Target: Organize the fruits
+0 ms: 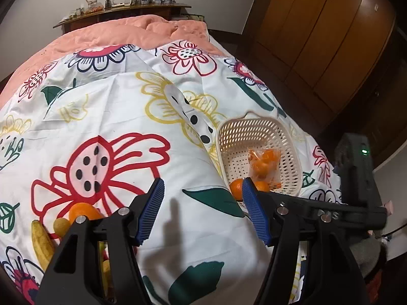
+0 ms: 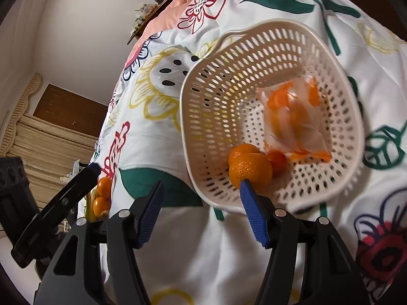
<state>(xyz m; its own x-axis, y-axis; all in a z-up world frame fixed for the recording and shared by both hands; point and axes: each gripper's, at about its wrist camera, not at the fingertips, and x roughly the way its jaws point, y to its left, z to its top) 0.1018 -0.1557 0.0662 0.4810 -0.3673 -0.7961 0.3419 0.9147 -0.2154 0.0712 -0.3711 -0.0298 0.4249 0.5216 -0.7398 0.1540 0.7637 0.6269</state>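
Observation:
A cream perforated basket (image 1: 235, 137) lies on the flowered bed cover at the right. It holds a clear bag of oranges (image 1: 264, 161) and loose oranges (image 1: 237, 187). My left gripper (image 1: 202, 190) hovers open over bare cover left of the basket, nothing between its blue pads. To its lower left lie an orange (image 1: 82, 211), a small tan fruit (image 1: 61, 226) and a banana (image 1: 42, 246). In the right wrist view my right gripper (image 2: 201, 188) stands open at the basket's (image 2: 216, 101) near rim. Beyond its right fingertip an orange (image 2: 250, 170) rests inside, beside the bag (image 2: 292, 122).
The flowered cover (image 1: 127, 117) spreads over a pink quilt (image 1: 114, 33). A wooden wardrobe (image 1: 318, 38) stands right of the bed, a cluttered shelf (image 1: 122, 7) behind it. The right gripper's black body (image 1: 358, 178) sits beside the basket. Small oranges (image 2: 103, 195) lie by the left gripper's finger (image 2: 76, 185).

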